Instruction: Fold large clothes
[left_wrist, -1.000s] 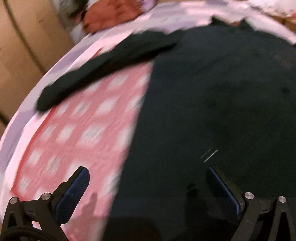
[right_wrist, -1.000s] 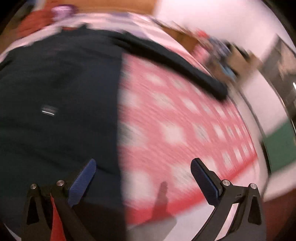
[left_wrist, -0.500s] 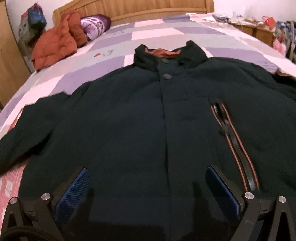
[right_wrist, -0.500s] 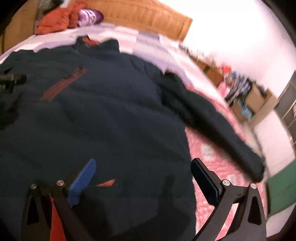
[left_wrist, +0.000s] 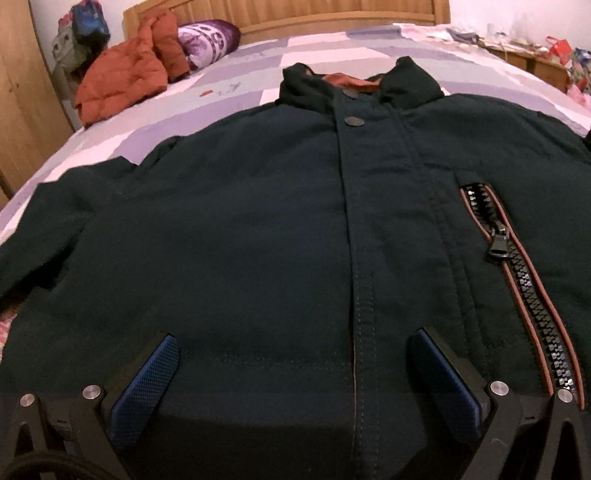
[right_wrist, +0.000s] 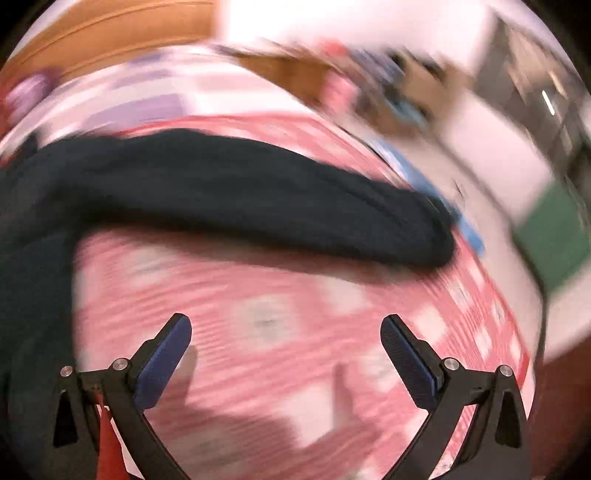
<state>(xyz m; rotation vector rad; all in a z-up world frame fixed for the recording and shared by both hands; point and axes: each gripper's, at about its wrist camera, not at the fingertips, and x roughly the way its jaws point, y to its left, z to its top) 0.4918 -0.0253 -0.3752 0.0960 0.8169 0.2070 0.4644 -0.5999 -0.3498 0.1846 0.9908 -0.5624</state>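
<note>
A dark jacket (left_wrist: 258, 221) lies front-up, spread flat on the bed (left_wrist: 314, 48), collar at twelve o'clock, ready for folding. My left gripper (left_wrist: 291, 365) hovers wide open over its hem, holding nothing. My right gripper (right_wrist: 284, 347), equally open and empty, faces the sleeve (right_wrist: 258, 199) at twelve o'clock.

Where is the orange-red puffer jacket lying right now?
In the left wrist view, the orange-red puffer jacket is bunched at the bed's far left corner, by the wooden headboard, beside a purple pillow.
</note>
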